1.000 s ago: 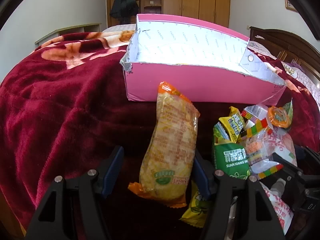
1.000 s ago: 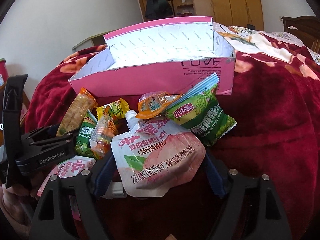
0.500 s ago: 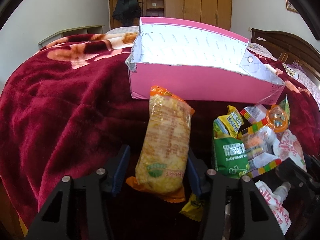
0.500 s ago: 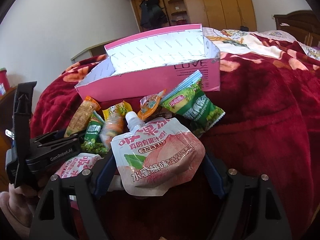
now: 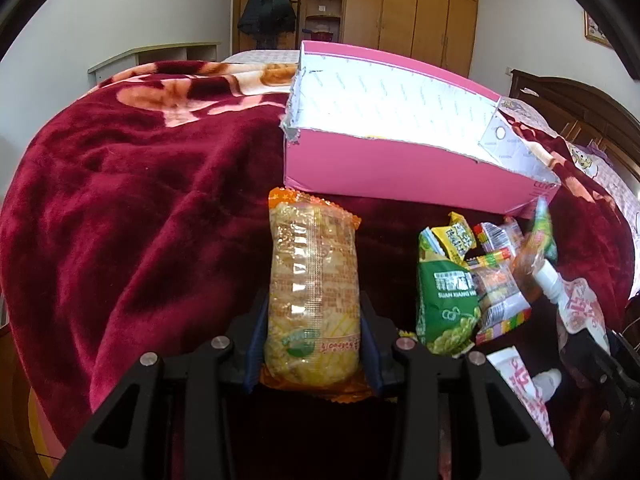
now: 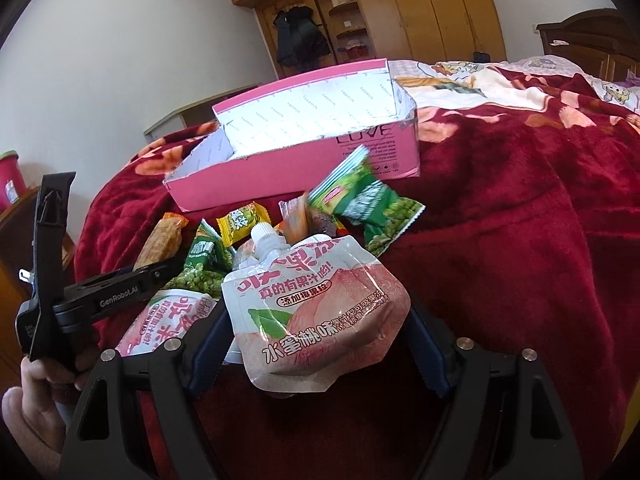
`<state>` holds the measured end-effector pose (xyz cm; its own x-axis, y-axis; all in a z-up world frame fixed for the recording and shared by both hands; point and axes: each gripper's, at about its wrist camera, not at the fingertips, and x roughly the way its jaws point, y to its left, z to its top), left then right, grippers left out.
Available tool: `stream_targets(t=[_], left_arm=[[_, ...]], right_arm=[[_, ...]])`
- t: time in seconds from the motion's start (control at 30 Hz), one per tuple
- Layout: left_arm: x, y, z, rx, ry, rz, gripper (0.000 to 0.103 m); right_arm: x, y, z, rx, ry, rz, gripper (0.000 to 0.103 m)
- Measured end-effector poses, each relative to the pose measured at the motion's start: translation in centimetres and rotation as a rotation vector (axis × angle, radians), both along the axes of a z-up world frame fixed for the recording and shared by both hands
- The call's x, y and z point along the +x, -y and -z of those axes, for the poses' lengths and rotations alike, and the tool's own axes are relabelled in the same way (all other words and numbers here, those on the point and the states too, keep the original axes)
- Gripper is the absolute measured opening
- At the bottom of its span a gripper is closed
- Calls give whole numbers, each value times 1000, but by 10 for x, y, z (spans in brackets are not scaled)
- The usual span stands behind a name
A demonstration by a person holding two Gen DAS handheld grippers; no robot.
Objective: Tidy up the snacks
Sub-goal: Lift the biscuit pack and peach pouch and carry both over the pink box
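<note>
My left gripper (image 5: 311, 340) is shut on a long orange-and-yellow cracker pack (image 5: 312, 292), which points toward the open pink box (image 5: 400, 168). My right gripper (image 6: 316, 336) is shut on a white-and-pink peach jelly pouch (image 6: 316, 316) with a white spout, held above the snack pile. The pink box (image 6: 304, 168) stands behind the pile; I see no snacks inside it. In the right wrist view the left gripper (image 6: 152, 272) holds the cracker pack (image 6: 162, 240) at the left.
Loose snacks lie on the red blanket (image 5: 140, 200): a green pea bag (image 5: 448, 308), small yellow candy (image 5: 460, 236), a rainbow-edged pack (image 5: 500, 304), a second pink pouch (image 6: 168, 320), a larger green pea bag (image 6: 372, 208). Wooden wardrobes stand behind.
My left gripper closed on the cracker pack and turned it straight. My right gripper lifted the peach pouch, and the orange jelly cup and green bag slid off it.
</note>
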<state>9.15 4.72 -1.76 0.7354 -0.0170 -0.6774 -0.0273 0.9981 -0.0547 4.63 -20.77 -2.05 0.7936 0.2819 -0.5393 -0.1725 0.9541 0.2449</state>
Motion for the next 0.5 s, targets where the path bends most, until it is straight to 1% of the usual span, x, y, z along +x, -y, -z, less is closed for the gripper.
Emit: stream_targets(t=[0.17, 0.5], left_arm=[[-8, 0, -4, -10, 0, 0, 42], [-27, 7, -21, -13, 43, 18, 42]], right_arm=[[-6, 3, -4, 9, 13, 6, 80], [-16, 8, -13, 31, 40, 12, 80]])
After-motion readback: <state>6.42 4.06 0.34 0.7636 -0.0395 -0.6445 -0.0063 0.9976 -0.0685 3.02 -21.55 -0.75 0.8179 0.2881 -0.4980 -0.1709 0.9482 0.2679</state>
